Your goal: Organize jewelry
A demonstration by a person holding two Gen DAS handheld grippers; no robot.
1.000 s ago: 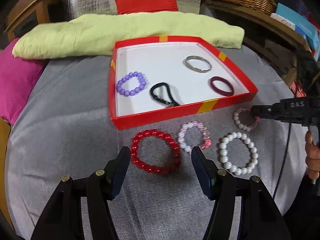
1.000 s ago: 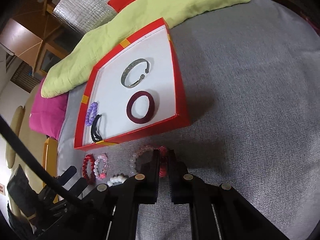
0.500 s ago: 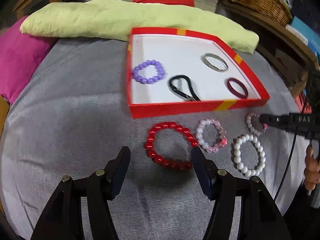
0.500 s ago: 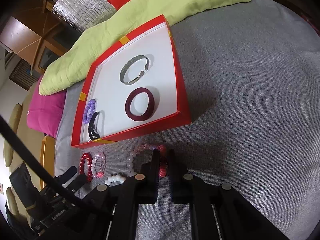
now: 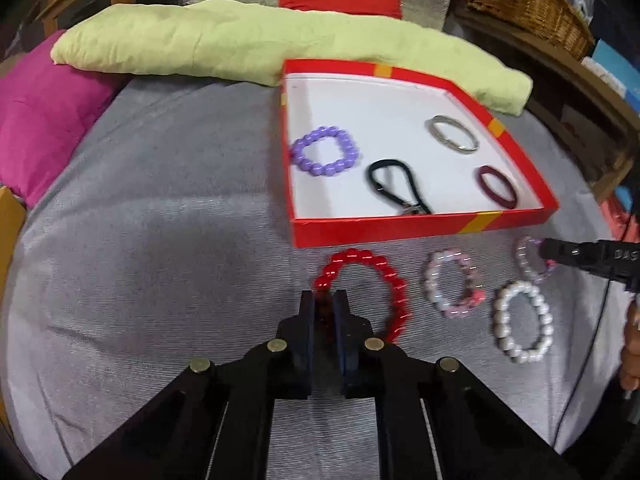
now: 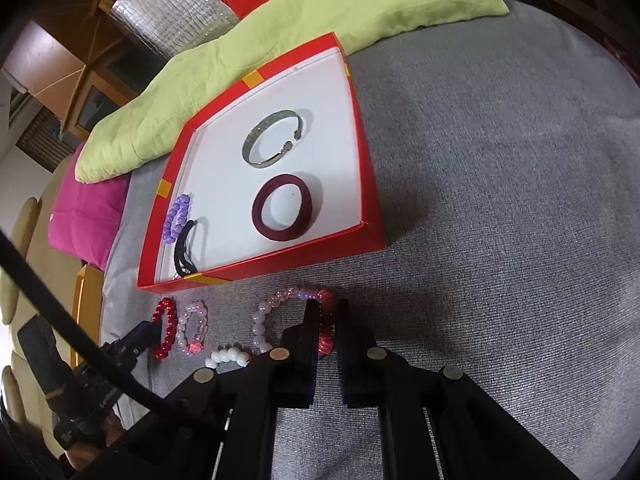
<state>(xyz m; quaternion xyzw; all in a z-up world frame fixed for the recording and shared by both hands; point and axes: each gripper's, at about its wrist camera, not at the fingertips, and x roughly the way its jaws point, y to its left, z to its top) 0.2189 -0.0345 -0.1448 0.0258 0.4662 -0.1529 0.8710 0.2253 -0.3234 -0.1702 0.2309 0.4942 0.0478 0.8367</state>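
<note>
At lower centre, the left gripper (image 5: 324,300) pinches the red bead bracelet (image 5: 374,276). The right gripper (image 6: 329,312) clamps the pink-and-white bracelet (image 6: 280,300) below the red box (image 6: 368,184).

Probably a home: cushions (image 5: 248,44), wicker basket (image 5: 532,4)

Both fisheye views look steeply down along their own black fingers at the grey fabric surface (image 5: 160,240), from close above. The left view faces the shallow red cardboard box with a white floor (image 5: 400,232) at one o'clock; the right view sees it (image 6: 256,276) at eleven o'clock. Both share that box.
</note>
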